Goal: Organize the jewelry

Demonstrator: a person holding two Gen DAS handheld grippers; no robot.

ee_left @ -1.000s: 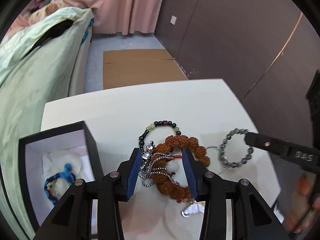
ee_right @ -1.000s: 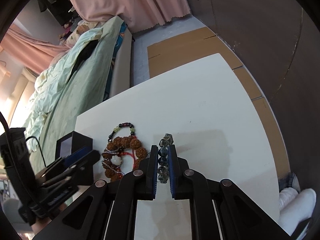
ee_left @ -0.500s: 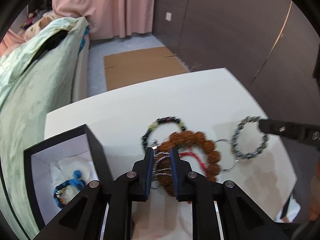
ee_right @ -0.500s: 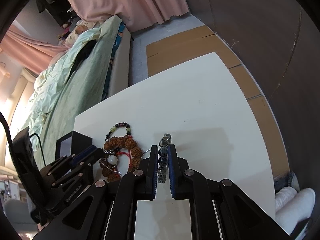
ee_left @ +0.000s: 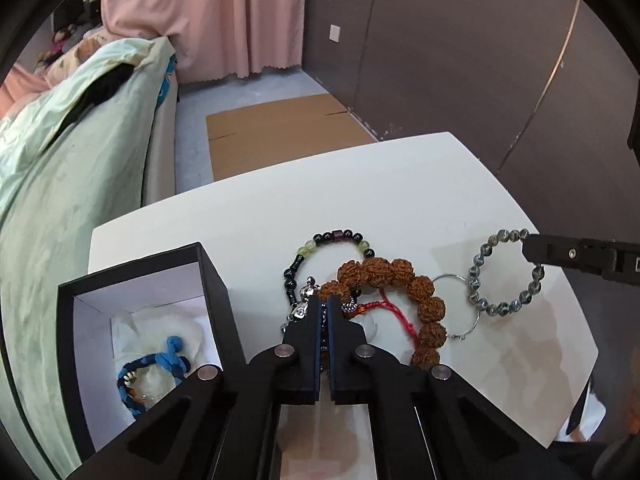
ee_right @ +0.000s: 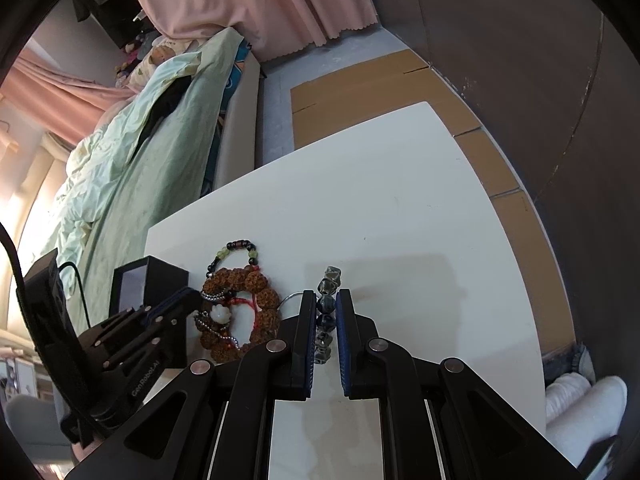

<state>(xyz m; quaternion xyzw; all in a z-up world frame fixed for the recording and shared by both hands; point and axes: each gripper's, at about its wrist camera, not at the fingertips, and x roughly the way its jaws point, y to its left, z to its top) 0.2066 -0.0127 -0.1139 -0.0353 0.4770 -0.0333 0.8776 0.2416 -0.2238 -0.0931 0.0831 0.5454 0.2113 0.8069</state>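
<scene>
Grey bead bracelet (ee_right: 325,316) clamped between right fingers (ee_right: 307,336) — left fingers (ee_left: 315,320) pinch silver chain (ee_left: 300,312).

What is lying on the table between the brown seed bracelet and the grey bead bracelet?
In the left wrist view, a thin silver wire hoop lies between the brown seed bracelet and the grey bead bracelet, which the right gripper grips.

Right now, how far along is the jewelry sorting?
Done: one blue bracelet lies in the black box. In hand: left claw shut on the silver chain; right claw grips the grey bead bracelet. Left: brown bead bracelet, dark bead bracelet, wire ring.
</scene>
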